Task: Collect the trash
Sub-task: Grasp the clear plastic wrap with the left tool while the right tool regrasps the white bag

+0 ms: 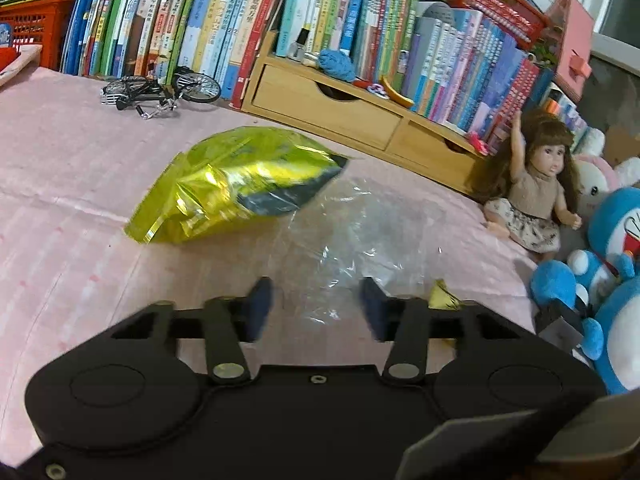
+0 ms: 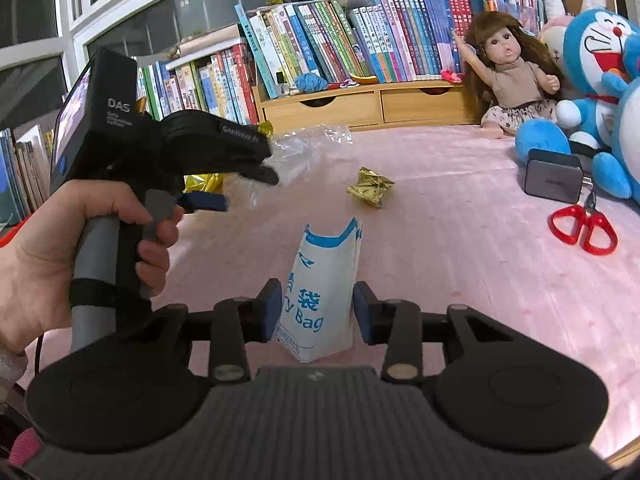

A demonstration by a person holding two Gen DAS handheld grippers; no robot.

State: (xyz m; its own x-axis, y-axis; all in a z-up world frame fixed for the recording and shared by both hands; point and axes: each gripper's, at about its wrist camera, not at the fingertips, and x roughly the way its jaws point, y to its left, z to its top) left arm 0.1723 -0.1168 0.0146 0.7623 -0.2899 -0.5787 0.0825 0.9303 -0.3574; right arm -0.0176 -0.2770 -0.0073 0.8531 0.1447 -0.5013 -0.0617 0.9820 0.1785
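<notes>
While the left gripper [image 1: 316, 308] hovered with its jaws apart over a clear plastic sheet [image 1: 360, 232], nothing pinched, a yellow-green foil bag [image 1: 236, 188] lay just beyond it on the pink cloth [image 1: 60, 200]. The right gripper [image 2: 316, 312] straddled a white-and-blue paper bag [image 2: 320, 280], its pads just beside the sides, contact unclear. A gold wrapper [image 2: 370, 188] lay mid-cloth; red scissors [image 2: 582, 226] lay near the right edge beside open cloth.

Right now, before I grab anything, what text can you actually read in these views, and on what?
"DAS": left gripper's black camera housing; smaller lines beneath too small to read.
"Bag", plus "袋" above it: white and blue paper bag between the right gripper's fingers; rest hidden.
Book spines: too small and blurred to read.
Green foil bag: print blurred.
</notes>
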